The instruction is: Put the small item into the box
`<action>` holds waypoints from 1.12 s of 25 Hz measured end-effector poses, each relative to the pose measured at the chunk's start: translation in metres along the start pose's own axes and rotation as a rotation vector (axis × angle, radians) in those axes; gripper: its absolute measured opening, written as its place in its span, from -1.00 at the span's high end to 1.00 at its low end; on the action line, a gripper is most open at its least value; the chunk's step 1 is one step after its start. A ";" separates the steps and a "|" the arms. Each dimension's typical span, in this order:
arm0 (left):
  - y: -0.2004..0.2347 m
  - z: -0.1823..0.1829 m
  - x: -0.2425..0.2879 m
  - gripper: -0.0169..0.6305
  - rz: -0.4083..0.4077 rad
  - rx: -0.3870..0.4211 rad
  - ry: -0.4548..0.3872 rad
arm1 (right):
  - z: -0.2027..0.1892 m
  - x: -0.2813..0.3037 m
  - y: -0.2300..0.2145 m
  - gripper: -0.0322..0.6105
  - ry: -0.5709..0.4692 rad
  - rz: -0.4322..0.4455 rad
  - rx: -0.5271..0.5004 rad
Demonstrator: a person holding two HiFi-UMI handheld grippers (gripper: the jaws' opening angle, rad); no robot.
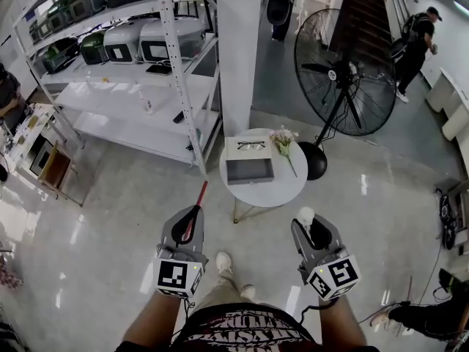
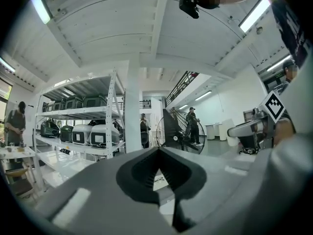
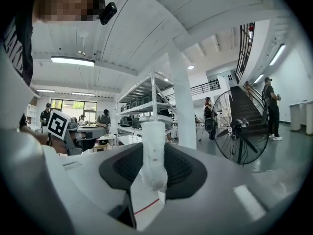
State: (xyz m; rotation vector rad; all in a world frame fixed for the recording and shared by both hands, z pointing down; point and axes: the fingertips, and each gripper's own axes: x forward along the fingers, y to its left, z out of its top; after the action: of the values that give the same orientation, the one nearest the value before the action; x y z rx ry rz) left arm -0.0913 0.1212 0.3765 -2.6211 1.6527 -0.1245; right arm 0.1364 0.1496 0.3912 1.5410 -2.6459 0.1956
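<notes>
- The right gripper [image 1: 311,229] is squeezed shut on the small item, a soft white roll [image 3: 152,151]. The roll stands up between the black pads.
- The left gripper [image 1: 189,222] has its jaws pressed together at the tips. Its own view shows nothing between them.
- A thin red stick [image 1: 199,200] lies in line with the left gripper in the head view. I cannot tell if it is held or is on the floor.
- The open grey box [image 1: 249,180] sits on the round white table [image 1: 282,185], well apart from both grippers. So I think the job is only at the carrying part.
- To do it well, keep the squeeze on the roll while walking up to the table. It looks soft, so a loose hold could let it slip out.
- Bring the roll right over the open grey part of the box before letting go. Go low first, so it drops in and does not bounce out.
- A pair of glasses [image 1: 251,146] lies on the flat white part at the back of the box. A small bunch of pale flowers [image 1: 284,141] lies just beside the box. Come in from the near side so nothing gets bumped.
- Keep the left gripper out of the way, off to its own side.
</notes>
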 end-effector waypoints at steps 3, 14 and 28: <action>-0.005 -0.001 0.014 0.95 -0.031 0.005 0.001 | 0.002 0.003 -0.009 0.42 -0.003 -0.021 0.002; 0.001 0.004 0.072 0.95 -0.104 0.012 -0.007 | 0.006 0.027 -0.036 0.42 0.009 -0.085 0.022; 0.032 -0.003 0.132 0.95 -0.133 0.010 0.024 | 0.010 0.090 -0.060 0.42 0.020 -0.083 0.036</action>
State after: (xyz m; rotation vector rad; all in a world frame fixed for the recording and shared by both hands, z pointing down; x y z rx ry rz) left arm -0.0640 -0.0116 0.3829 -2.7312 1.4794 -0.1687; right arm 0.1438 0.0417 0.3974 1.6467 -2.5711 0.2534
